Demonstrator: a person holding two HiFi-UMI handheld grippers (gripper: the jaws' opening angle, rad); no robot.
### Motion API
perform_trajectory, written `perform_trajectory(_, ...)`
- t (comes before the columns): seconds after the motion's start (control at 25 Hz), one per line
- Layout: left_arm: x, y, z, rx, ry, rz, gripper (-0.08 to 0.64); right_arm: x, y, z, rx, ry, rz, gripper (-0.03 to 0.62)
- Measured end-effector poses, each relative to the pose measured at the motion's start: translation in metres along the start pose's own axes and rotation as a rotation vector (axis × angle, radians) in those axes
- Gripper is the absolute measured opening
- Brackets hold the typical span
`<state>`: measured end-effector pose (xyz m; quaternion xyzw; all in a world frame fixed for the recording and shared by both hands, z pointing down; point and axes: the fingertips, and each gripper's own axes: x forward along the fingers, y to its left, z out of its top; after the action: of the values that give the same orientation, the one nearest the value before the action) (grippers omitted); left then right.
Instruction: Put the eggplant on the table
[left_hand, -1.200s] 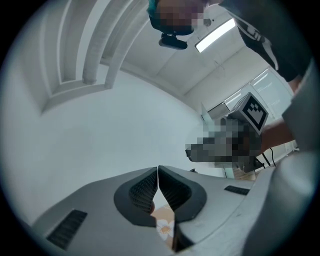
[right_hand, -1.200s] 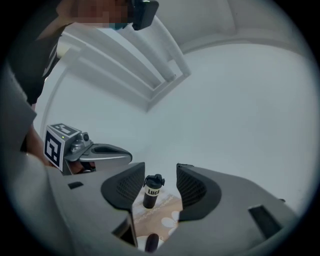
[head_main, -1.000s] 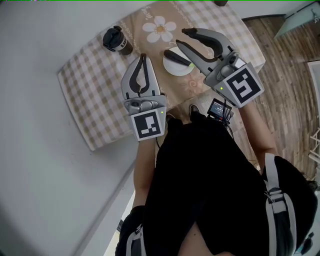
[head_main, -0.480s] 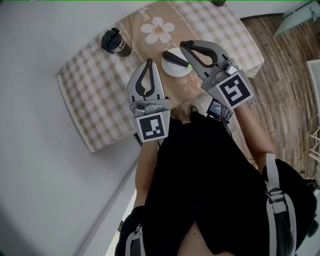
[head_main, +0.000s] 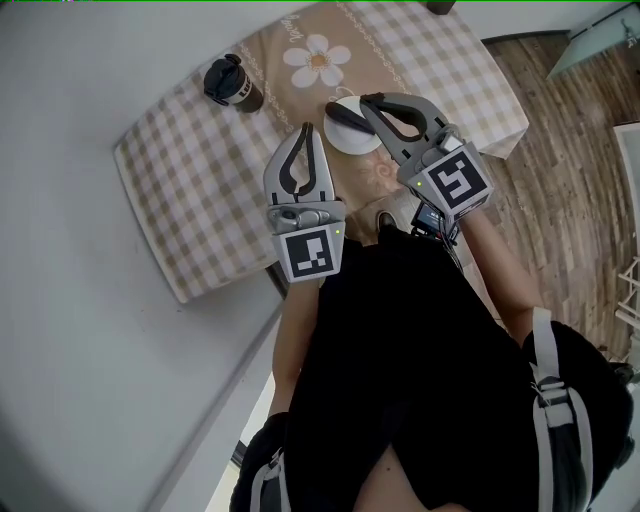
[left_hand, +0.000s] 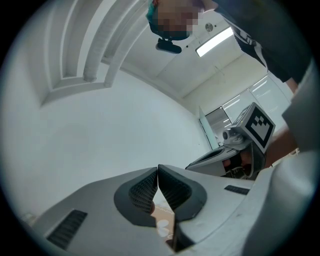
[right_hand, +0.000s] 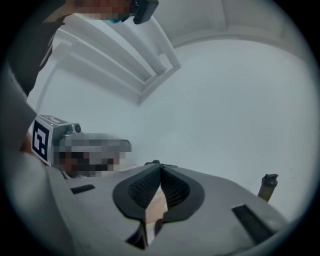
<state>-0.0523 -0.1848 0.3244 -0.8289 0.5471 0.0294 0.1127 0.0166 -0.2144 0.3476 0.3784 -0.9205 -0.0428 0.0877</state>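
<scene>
A dark eggplant (head_main: 343, 113) lies on a white plate (head_main: 350, 140) on the checked tablecloth (head_main: 200, 190). My right gripper (head_main: 363, 99) hovers over the plate and hides the eggplant's right end; its jaws are shut with nothing between them. In the right gripper view the right gripper (right_hand: 159, 164) shows its tips touching. My left gripper (head_main: 305, 127) hangs just left of the plate, above the cloth, also shut and empty. The left gripper view shows the left gripper (left_hand: 158, 167) with its pads together, aimed at a pale wall.
A dark lidded tumbler (head_main: 230, 82) stands at the table's far left, and the tumbler (right_hand: 268, 186) shows again at the right gripper view's lower right. Wooden floor (head_main: 570, 150) lies to the right of the table, a pale wall to its left. The person's dark clothing fills the lower head view.
The right gripper's jaws went from wide open to shut with nothing in them. Both grippers sank toward the table, the right one sliding left over the plate.
</scene>
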Motion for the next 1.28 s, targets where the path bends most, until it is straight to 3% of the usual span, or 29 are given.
perform_trajectory(0.8, -0.006, 0.0, -0.033, -0.101, 0.067, 0.023, -0.003, 0.01, 0.009, -0.044, 0.132, 0.086, 0.038, 0.003)
perform_trajectory(1.28, -0.013, 0.012, -0.051, -0.125, 0.112, 0.045, -0.008, 0.021, 0.019, -0.052, 0.104, 0.092, 0.077, 0.005)
